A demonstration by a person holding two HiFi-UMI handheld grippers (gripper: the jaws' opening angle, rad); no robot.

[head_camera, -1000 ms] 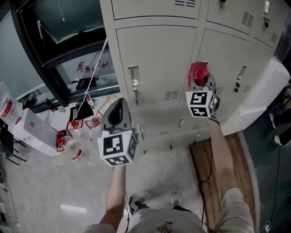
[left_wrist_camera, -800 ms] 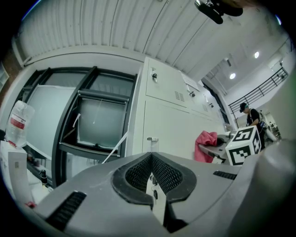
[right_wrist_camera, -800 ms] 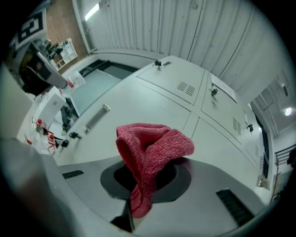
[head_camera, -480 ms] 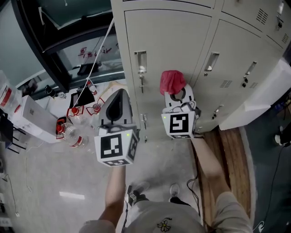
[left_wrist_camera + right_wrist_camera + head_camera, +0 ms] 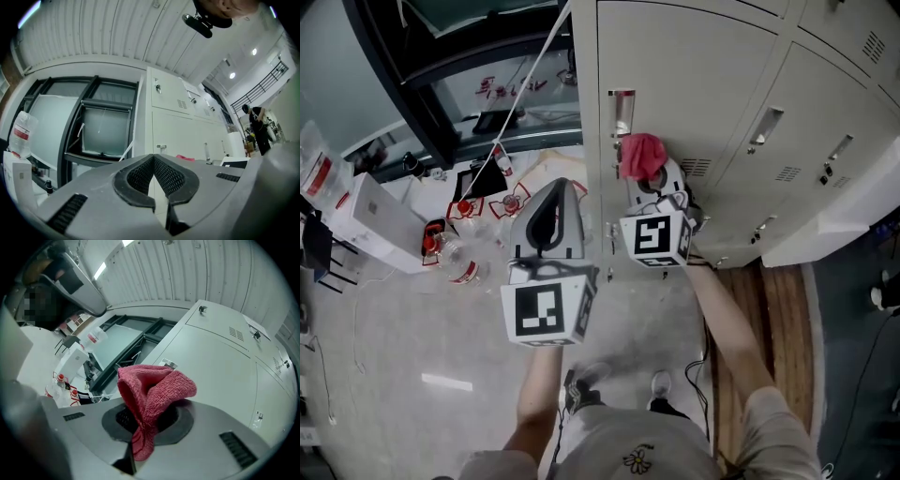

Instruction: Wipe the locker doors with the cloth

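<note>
Before the grey locker doors [image 5: 694, 75], the left tongs [image 5: 153, 164] hang closed on nothing. The right tongs [image 5: 151, 420] are clamped on a bunched pink terry cloth [image 5: 154, 385], held near one door's latch [image 5: 622, 105]. The cloth is judged light, soft and floppy. A pinch at mid-fold leaves wiping surface free.

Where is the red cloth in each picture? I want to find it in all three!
Head view: the cloth is upper middle, just right of the silver door handle.
Left gripper view: the cloth is a small red sliver above the jaws, right of centre.
Right gripper view: the cloth is in the centre, pinched by the right gripper.
Shared landmark: the silver door handle, next to the cloth in all three.
</note>
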